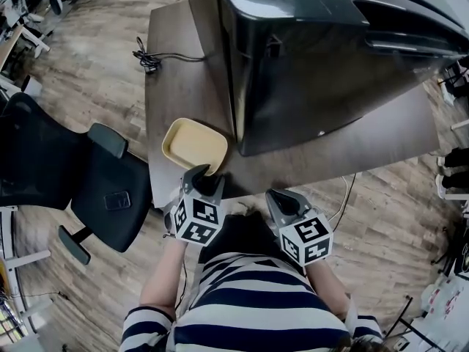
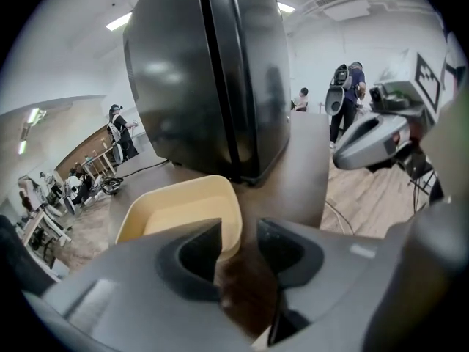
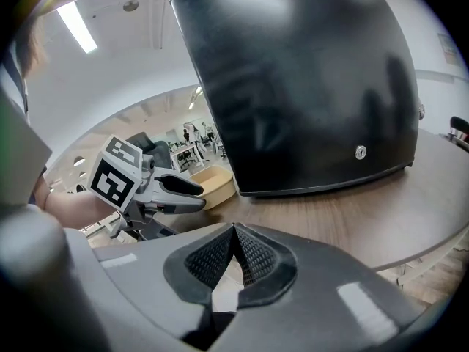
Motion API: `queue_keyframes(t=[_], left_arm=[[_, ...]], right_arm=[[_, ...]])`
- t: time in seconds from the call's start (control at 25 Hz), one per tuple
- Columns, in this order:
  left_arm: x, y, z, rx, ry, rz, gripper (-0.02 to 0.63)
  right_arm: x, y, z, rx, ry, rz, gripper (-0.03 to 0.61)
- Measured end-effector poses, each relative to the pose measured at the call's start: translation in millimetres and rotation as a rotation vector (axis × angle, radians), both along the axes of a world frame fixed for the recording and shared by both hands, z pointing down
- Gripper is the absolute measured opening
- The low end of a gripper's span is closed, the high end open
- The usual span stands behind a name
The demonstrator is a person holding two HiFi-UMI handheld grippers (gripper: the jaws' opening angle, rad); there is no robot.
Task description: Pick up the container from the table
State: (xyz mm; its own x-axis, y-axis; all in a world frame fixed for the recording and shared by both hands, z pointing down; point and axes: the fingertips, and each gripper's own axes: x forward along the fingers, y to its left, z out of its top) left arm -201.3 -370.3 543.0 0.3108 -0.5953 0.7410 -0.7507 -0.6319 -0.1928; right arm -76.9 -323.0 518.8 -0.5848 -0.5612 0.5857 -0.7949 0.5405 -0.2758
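A shallow pale-yellow container (image 1: 194, 144) sits near the front edge of the dark wood table (image 1: 176, 72), just left of a big black box. My left gripper (image 1: 207, 174) is at the container's near right corner. In the left gripper view its jaws (image 2: 238, 244) stand open, and the container (image 2: 176, 207) has its corner rim at the left jaw's tip. My right gripper (image 1: 282, 198) hangs at the table's front edge, right of the left one, with nothing in it. Its ribbed pads (image 3: 234, 233) meet at the tip. The right gripper view shows the container (image 3: 214, 183) beyond the left gripper (image 3: 192, 189).
The large black box (image 1: 330, 50) covers most of the table's right and back. A cable (image 1: 150, 59) lies at the table's far left. A black office chair (image 1: 95, 182) stands on the wood floor to the left. People stand far off in the room (image 2: 348, 97).
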Motion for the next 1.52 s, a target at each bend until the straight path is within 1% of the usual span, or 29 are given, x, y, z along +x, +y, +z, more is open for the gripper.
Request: queue_keyframes(t=[0.12,0.2,0.6,0.96,1.12,1.32,1.52], left_arm=[[2.4,-2.2,5.4,-0.015,-0.053,0.037,0.0],[3.4,-3.0,8.4,-0.024,-0.072,0.053,0.0],[3.3,-9.1,9.3,-0.046,-0.066,0.067,0.0],[4.9,4.6,4.3,-0.048,-0.067,0.085,0.0],[9.8,12.8,-5.0,-0.03,-0.056,0.092,0.0],[17.1,26.9,-15.1,-0.01,-0.085,0.117,0.0],[33.3,44.8,-30.8,0.006,-0.082,0.147,0.0]], right_arm=[[1.3,-3.0,2.9,-0.005,0.0,0.006,-0.005],[0.9,-4.3,4.7,-0.008,0.001,0.007,-0.005],[-1.5,-8.3,4.8,-0.012,-0.004,0.008,-0.005],[1.0,1.4,-6.7,0.015,-0.015,0.014,-0.005],[8.7,9.1,-11.0,0.022,-0.02,0.029,-0.005],[21.8,21.4,-16.8,0.034,-0.026,0.053,-0.005],[44.5,35.3,-22.4,0.048,-0.032,0.094,-0.005]])
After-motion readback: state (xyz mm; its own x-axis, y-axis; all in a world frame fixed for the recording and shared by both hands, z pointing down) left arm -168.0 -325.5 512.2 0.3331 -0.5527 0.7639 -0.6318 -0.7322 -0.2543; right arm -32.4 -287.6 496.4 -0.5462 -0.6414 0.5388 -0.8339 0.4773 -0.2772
